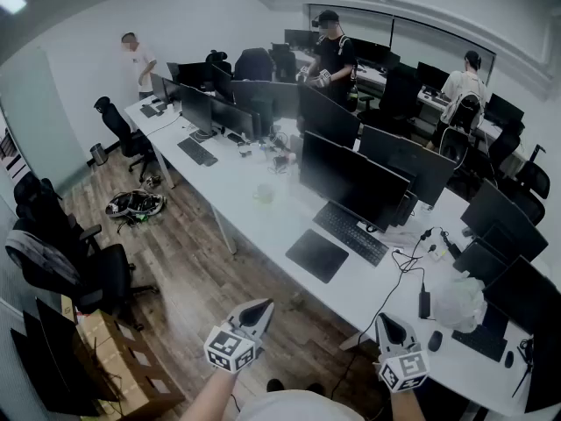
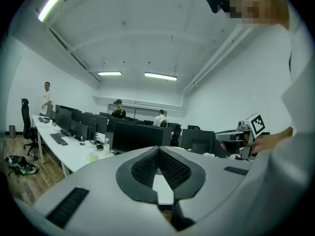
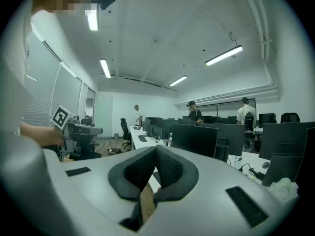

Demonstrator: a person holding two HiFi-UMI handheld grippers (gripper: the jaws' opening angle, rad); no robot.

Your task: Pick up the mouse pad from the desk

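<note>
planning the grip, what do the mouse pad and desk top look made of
Mouse pad: probably soft fabric over rubber, matte; dark, thin, flat, no glare. Desk: likely laminate, smooth; plain white top with a faint sheen.

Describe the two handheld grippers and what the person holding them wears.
Both the left gripper and right gripper have pale grey shells with dark, ribbed pads and black slots on top. Each carries a white cube printed with black square markers. The person wears a white top.
</note>
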